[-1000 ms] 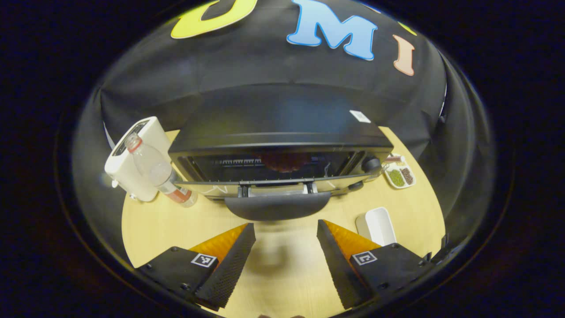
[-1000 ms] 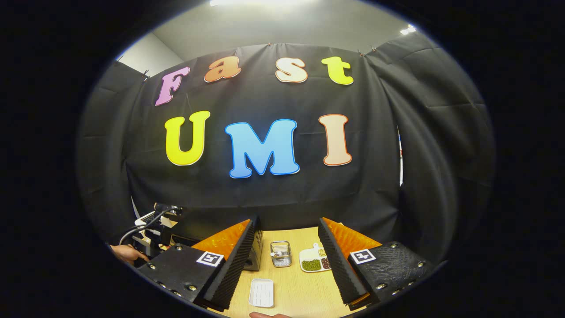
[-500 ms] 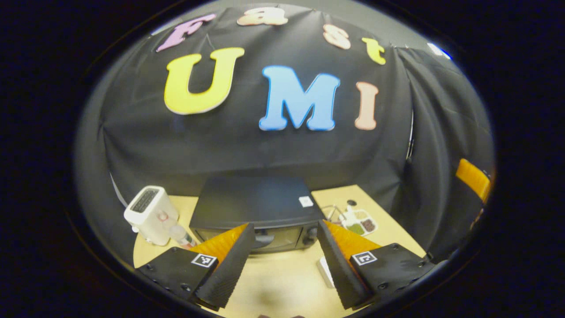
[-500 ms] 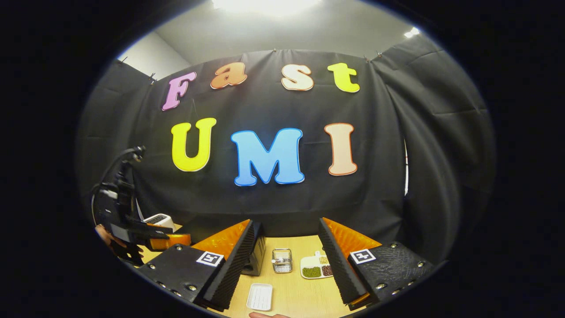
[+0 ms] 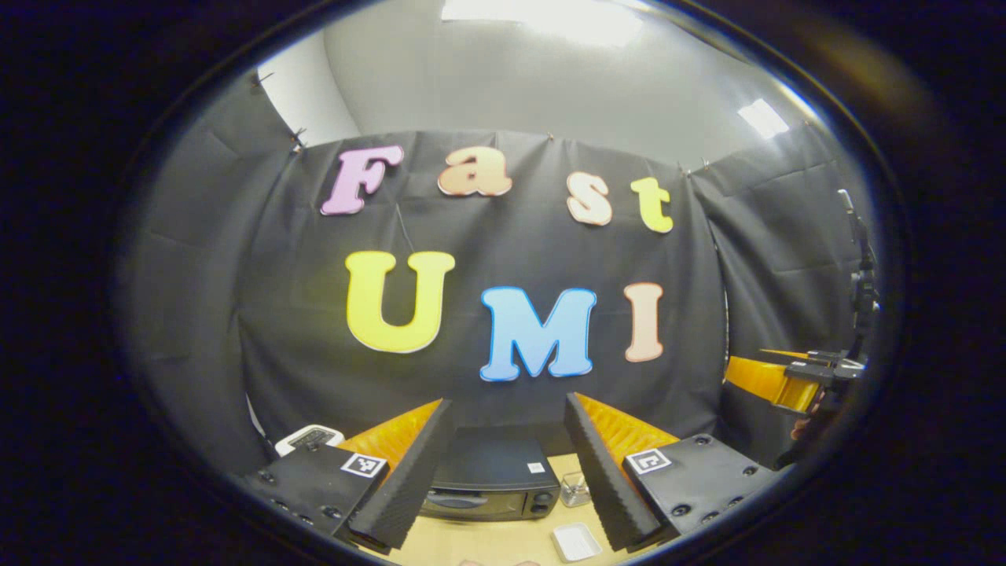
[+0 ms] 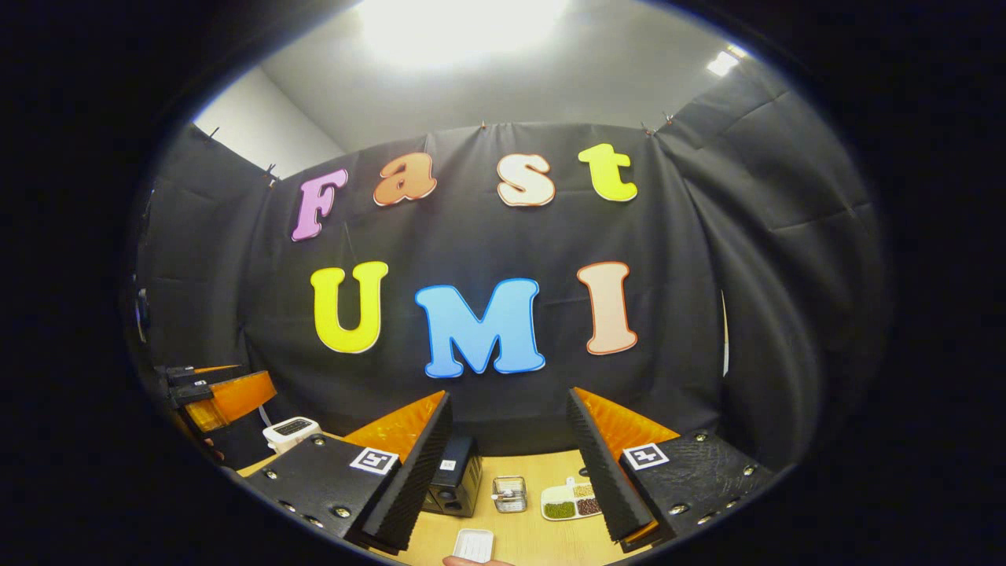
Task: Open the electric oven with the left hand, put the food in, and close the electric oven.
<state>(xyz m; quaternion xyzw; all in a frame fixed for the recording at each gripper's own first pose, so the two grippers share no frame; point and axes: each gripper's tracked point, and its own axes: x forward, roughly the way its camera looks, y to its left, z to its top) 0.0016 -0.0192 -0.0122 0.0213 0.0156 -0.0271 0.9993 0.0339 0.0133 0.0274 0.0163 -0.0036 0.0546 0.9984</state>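
My left claw (image 5: 507, 464) and right claw (image 6: 507, 464) both hang with fingers apart, gripping nothing, raised well above the bench (image 6: 542, 531). The electric oven (image 5: 491, 479) sits on it with its door closed, a white tray (image 5: 576, 542) near its front.

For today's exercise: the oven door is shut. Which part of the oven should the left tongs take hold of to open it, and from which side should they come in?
Grip the curved handle across the top of the door of the oven. It is a wide horizontal bar on the front face, so the left tongs, now open and held well back, should probably come straight in from the front with one finger above and one below, then pull outward and down.
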